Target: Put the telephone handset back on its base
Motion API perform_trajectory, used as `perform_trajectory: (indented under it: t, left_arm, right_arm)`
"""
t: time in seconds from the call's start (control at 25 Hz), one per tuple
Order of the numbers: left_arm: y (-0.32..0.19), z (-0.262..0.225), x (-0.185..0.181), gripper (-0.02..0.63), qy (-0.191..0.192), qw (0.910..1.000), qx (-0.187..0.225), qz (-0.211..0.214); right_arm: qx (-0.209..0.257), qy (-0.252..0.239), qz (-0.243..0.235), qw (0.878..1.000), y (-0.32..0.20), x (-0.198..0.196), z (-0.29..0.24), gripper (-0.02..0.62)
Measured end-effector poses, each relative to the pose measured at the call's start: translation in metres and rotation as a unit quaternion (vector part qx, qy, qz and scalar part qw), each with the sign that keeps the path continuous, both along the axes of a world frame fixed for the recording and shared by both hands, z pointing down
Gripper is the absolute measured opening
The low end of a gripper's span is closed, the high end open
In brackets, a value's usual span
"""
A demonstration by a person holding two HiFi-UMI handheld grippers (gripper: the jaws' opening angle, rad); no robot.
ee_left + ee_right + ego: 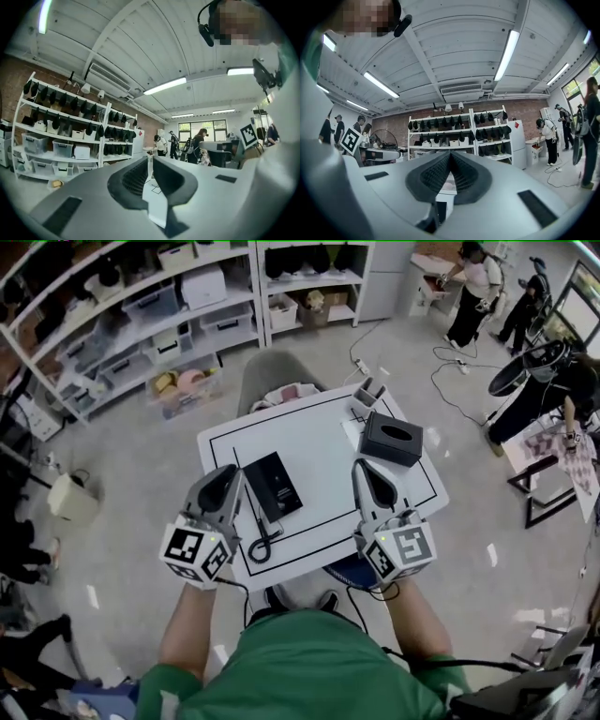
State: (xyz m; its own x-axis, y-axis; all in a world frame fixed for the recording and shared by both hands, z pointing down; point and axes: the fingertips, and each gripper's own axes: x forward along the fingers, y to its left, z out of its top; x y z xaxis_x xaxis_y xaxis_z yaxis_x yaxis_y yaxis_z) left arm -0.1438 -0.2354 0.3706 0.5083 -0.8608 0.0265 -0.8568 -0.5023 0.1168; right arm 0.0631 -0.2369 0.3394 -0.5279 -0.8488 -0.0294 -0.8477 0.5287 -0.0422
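Head view: white table (319, 418) with a black line border, person standing at its near edge with a gripper in each hand.

Telephone (273, 487): black, flat on the table near the centre, lying between the two grippers. Its cord (263, 542) curls from it toward the near edge. At this size I cannot tell handset from base, nor whether the handset is seated.

Left gripper (228, 474): just left of the telephone, jaws pointing far. In the left gripper view the pads are drawn in to a thin slit. Nothing sits between them; only a strip of white table shows through.

Right gripper (364, 468): right of the telephone and apart from it, jaws pointing far. In the right gripper view the ribbed pads meet at their tips, pressed together on nothing.

Black tissue box (392, 439): on the far right of the table, just beyond the right gripper.
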Motion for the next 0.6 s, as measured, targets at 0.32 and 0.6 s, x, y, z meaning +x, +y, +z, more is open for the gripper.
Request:
perform_trajectory:
  t: [0.32, 0.6]
  left_arm:
    - [0.028, -0.035, 0.008, 0.037, 0.002, 0.9996, 0.028, -0.001]
    - [0.029, -0.042, 0.012, 0.037, 0.002, 0.9992, 0.040, -0.004]
  right_arm:
    - [0.044, -0.010, -0.007, 0.999, 0.023, 0.001, -0.039, 0.023]
    - [0.068, 0.008, 0.003, 0.998, 0.033, 0.008, -0.054, 0.023]
